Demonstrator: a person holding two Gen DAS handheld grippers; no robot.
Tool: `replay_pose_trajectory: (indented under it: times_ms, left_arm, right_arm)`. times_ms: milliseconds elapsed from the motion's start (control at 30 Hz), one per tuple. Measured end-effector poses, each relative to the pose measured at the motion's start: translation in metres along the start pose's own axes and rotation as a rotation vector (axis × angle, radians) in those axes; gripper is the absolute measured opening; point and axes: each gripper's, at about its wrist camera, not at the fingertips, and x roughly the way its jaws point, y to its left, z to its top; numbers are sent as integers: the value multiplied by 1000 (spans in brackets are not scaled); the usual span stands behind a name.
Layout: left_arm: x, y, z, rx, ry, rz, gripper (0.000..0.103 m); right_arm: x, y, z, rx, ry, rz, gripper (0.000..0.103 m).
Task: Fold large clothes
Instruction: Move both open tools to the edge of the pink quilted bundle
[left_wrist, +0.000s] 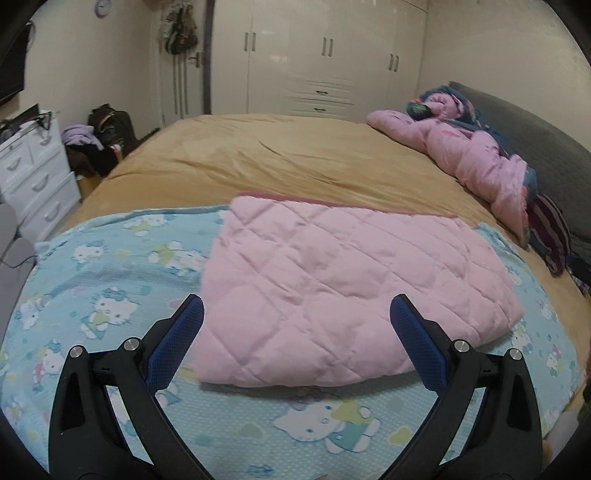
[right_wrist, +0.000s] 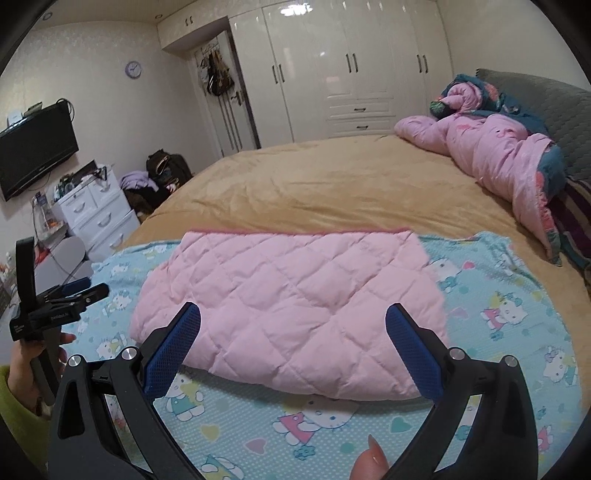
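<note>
Your pink quilted garment (left_wrist: 332, 288) lies folded into a flat, roughly rectangular bundle on the blue cartoon-print sheet (left_wrist: 110, 280), and everything else places itself around that bundle. The sheet reaches out past it on both sides and along the near edge, while a darker pink trim runs along its far edge. Beyond that edge stretches the tan bedspread (left_wrist: 295, 155), bare up to the white wardrobe (left_wrist: 325, 55) at the back of the room.

You hold the left gripper (left_wrist: 295, 317) above the bundle's near edge with its blue-padded fingers (left_wrist: 177, 343) spread wide, gripping nothing; the left pad sits over the sheet just beside the bundle's corner. In the right wrist view, that same tool appears well off to the left of the bundle, held in your hand (right_wrist: 26, 365).

Your right gripper (right_wrist: 293, 321) also hangs over the near edge, spread just as wide and empty, the garment filling the gap between the pads without touching them as far as the fisheye lets you judge. A fingertip (right_wrist: 371, 458) pokes in at the bottom of that view.

Far right of the bundle, a rumpled pink duvet (right_wrist: 491, 151) is heaped against the grey headboard (right_wrist: 546, 107). Far left stand a white drawer unit (right_wrist: 96, 218) and a wall television (right_wrist: 35, 147).
</note>
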Motion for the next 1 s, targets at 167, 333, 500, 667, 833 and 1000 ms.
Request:
replay_pose_trajectory:
  times_ms: [167,333,500,667,833,1000]
  left_arm:
    - [0,29,6,-30,-9,48,95]
    - [13,59,9,-67,5,86,95]
    - [42,87,9,-101,45,93,95]
    - [75,103,3,-122,96,114,95]
    - [112,108,-4,-118,179,87,95]
    - [142,112,-8,-157,237,-17,95]
  right_arm:
    - [-2,-28,3,32,-8,-49,99]
    - [8,-63,3,94,-5,-93,99]
    - [45,-97,-2,137,95,-103,99]
    - [83,-130,-10,238,175,-56,99]
    - [120,-155,-18,281,245,-49,99]
    - [151,-169,-19,255,290,-53,99]
